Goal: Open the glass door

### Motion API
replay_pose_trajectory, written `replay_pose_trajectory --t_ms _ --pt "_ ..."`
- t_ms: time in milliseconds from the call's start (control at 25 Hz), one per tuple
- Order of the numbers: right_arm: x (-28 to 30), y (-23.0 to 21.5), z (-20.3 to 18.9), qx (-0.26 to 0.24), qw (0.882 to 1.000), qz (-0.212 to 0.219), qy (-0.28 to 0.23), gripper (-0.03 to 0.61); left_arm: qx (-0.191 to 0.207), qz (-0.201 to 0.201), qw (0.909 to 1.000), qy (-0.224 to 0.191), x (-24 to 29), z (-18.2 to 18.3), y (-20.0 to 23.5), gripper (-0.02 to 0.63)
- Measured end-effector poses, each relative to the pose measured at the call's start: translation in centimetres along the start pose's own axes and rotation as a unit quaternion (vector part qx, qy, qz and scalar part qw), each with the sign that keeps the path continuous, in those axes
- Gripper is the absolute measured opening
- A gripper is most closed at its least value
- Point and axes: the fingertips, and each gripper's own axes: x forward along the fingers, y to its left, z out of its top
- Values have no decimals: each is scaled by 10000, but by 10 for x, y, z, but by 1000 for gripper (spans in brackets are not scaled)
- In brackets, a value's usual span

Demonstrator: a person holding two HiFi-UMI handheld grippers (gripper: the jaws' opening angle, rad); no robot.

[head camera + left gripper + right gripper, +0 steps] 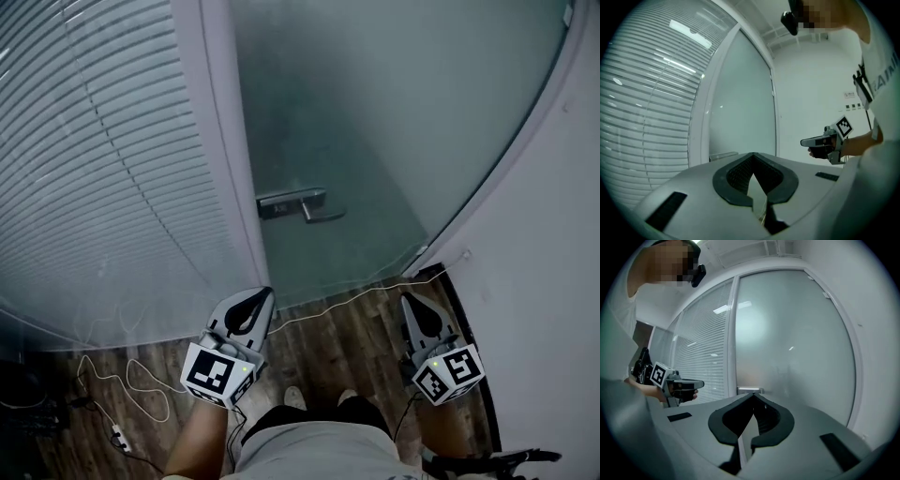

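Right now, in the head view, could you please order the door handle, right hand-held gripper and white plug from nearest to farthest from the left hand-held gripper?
1. Door handle, straight ahead on the glass door.
2. Right hand-held gripper, level, off to the right.
3. White plug, down on the floor, lower left.

At frame centre, open air lies between the lever handle [302, 204] and the left gripper [255, 298] and right gripper [412, 305] below it. The shut frosted glass door [394, 112] blocks the way ahead. A white frame post [225, 141] and a blinds partition [94, 159] close the left, and a white wall [553, 262] closes the right. A thin white cable [356, 298] trails low across the wood floor [319, 347].
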Motion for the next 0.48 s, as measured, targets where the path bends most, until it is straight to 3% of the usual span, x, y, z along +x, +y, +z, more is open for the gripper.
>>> replay_pose_trajectory --t_ms 280,480 --pt "62 -13 4 -59 9974 705 139 2 -75 352 9993 -58 17 2 19 -2" --pt "107 -35 -4 -55 9897 1401 301 3 -177 850 9962 -88 35 -1 27 -2"
